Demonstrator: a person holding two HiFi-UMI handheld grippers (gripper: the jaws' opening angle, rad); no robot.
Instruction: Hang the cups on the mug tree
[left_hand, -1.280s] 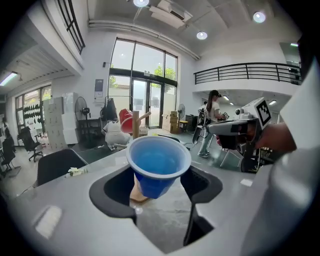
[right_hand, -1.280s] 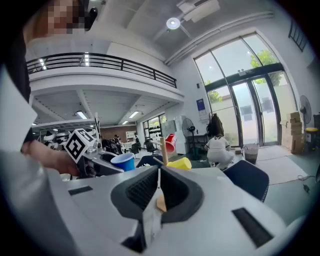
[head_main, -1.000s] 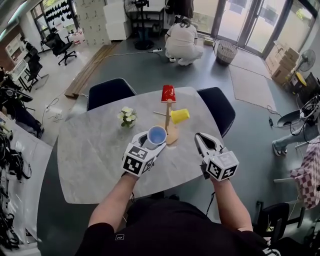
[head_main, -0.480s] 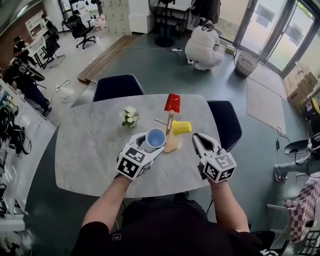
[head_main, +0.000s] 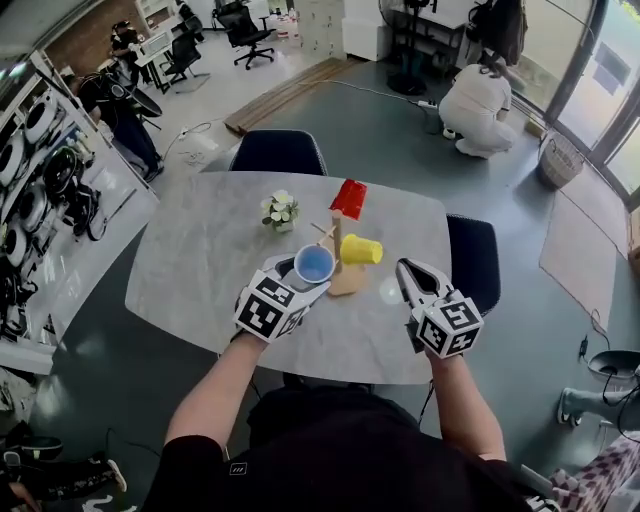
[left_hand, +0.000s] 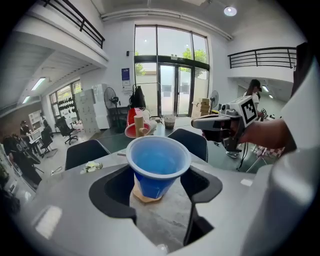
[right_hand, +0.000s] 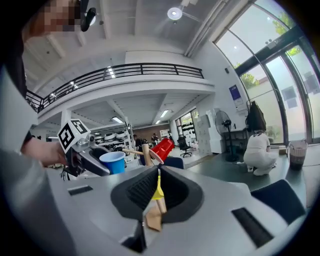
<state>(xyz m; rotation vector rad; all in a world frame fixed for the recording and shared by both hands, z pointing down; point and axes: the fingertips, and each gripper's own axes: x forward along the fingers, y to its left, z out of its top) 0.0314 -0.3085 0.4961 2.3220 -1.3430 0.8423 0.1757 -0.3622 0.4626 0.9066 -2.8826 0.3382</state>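
Within the left gripper (head_main: 300, 278), the blue cup (head_main: 314, 264) sits upright, firmly grasped.

Bright, even daylight from the glass doors (left_hand: 171, 75) and a ceiling lamp (right_hand: 175, 13) casts soft shadows and one pale glare spot on the tabletop (head_main: 200, 260) near its right edge, while both gripper views bulge fisheye-fashion into dark corners, the blue cup (left_hand: 157, 167) sharp.
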